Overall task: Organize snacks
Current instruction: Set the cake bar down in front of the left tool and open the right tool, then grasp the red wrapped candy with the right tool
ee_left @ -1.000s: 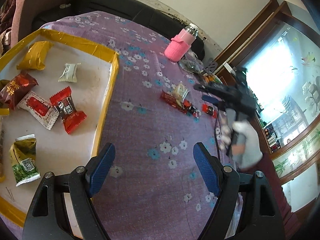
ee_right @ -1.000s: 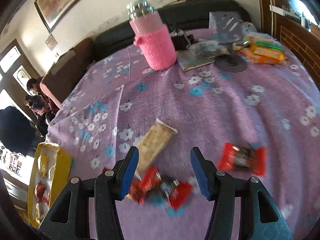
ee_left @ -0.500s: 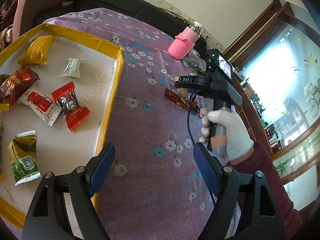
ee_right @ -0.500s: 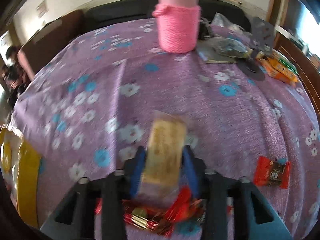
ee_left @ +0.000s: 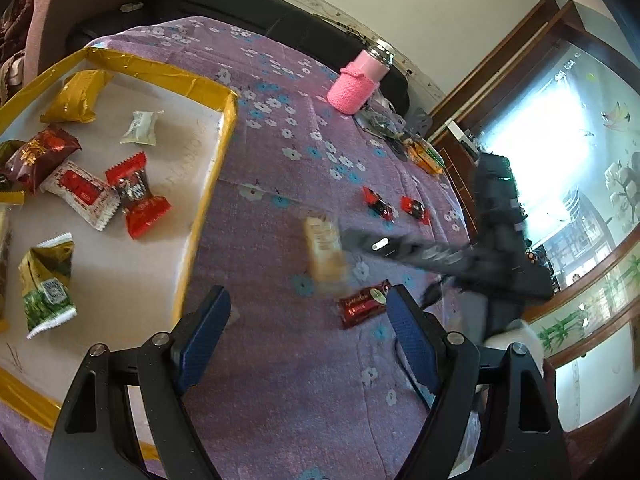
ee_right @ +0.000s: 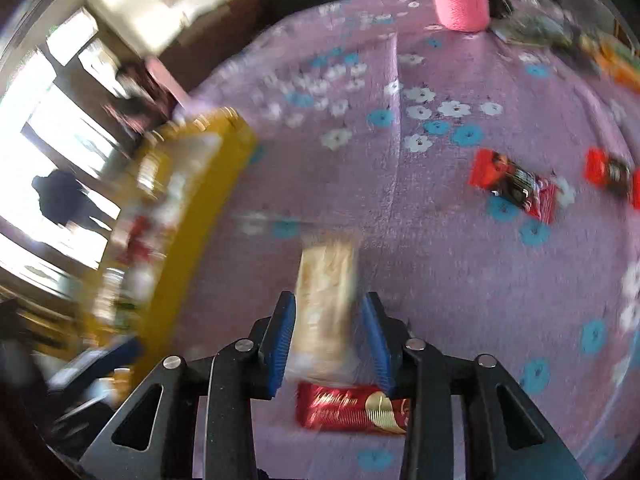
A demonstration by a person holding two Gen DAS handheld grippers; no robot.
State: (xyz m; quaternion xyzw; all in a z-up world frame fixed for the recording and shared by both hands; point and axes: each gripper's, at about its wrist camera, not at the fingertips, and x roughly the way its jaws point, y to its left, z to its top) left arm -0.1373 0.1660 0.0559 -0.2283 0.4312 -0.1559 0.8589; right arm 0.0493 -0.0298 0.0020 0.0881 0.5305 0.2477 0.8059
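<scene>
The right gripper [ee_right: 329, 336] fingers clamp the pale tan, film-wrapped oblong wafer packet [ee_right: 326, 304] by its long edges, though the jaws are opening slightly; the packet hangs above the purple floral-cloth worktop [ee_right: 420, 240], beside the yellow-rimmed cardboard tray [ee_left: 224, 136]. It looks light, crinkly and crushable: grip lightly mid-length. The left gripper [ee_left: 306, 336] fingers stand released, holding nothing, near a dark red chocolate bar wrapper [ee_left: 362, 305].
</scene>
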